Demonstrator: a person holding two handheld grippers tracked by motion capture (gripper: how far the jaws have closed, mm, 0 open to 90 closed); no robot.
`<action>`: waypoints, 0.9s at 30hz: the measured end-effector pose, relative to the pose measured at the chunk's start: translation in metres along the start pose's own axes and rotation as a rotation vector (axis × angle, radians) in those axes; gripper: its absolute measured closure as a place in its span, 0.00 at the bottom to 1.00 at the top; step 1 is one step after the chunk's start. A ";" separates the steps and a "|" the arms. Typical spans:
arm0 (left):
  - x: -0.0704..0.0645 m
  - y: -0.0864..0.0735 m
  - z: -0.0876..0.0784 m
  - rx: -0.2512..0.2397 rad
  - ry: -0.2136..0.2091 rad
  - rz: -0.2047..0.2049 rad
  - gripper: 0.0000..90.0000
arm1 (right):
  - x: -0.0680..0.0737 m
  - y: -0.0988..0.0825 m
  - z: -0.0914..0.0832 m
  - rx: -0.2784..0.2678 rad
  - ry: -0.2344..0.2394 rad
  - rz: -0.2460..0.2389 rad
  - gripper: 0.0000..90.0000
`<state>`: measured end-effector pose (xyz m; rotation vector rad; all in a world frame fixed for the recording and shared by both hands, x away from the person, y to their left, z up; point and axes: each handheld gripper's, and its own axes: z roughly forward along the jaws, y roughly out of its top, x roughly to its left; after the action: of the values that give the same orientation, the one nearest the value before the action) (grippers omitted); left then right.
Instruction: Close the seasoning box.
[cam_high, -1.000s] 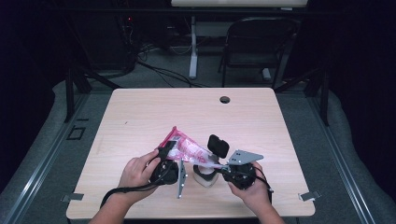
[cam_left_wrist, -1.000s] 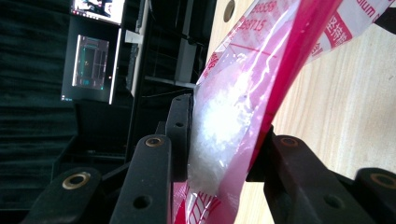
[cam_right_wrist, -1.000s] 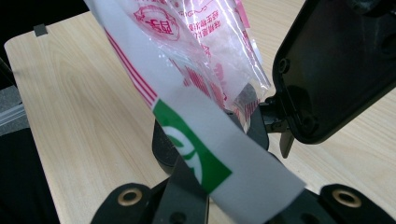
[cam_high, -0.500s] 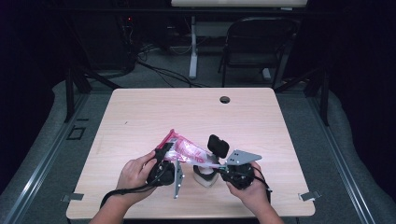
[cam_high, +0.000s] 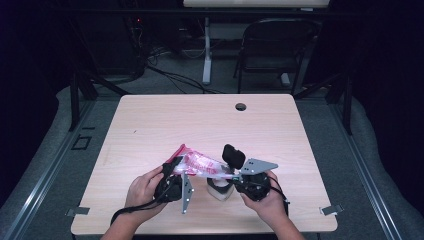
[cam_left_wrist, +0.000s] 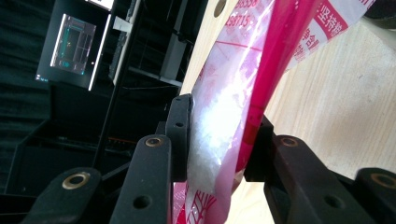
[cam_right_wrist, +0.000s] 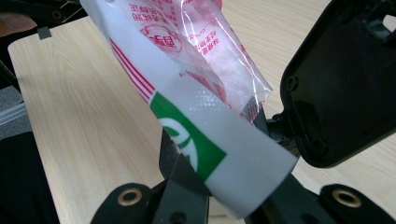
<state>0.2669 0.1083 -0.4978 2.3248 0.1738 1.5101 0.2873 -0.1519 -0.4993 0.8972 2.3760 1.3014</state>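
While both tools clamp the plastic bag (cam_high: 200, 164) between them above the desk (cam_high: 150, 125), its far end has dipped slightly since a moment ago (likely being stretched to open). The left tool (cam_left_wrist: 219, 140) pinches the white-filled pouch; the right tool (cam_right_wrist: 224, 186) grips the green-marked end. Red Chinese print, digits "8715".

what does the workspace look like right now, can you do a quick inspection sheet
surface: pale wooden table, small round hole near its far edge
job's things: red-and-white printed plastic bag holding white grains, held up between both tongs
clutter: white cup-shaped object on the table under the bag
grippers: left tongs shut on one end of the bag; right tongs shut on its white and green end
cables: black cable trails from the left tongs
surroundings: dark folding chair, cables on the grey floor
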 end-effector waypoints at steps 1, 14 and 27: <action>0.000 -0.001 0.000 -0.001 -0.002 -0.009 0.78 | 0.000 0.001 0.001 -0.004 0.003 0.003 1.00; -0.007 -0.015 0.005 -0.024 -0.063 -0.118 0.78 | 0.005 0.006 0.005 0.016 -0.004 -0.012 1.00; -0.012 -0.022 0.013 -0.028 -0.134 -0.204 0.78 | 0.007 0.007 0.008 0.014 0.004 -0.018 1.00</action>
<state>0.2755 0.1221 -0.5203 2.2980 0.3415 1.2473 0.2891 -0.1396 -0.4973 0.8766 2.3937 1.2822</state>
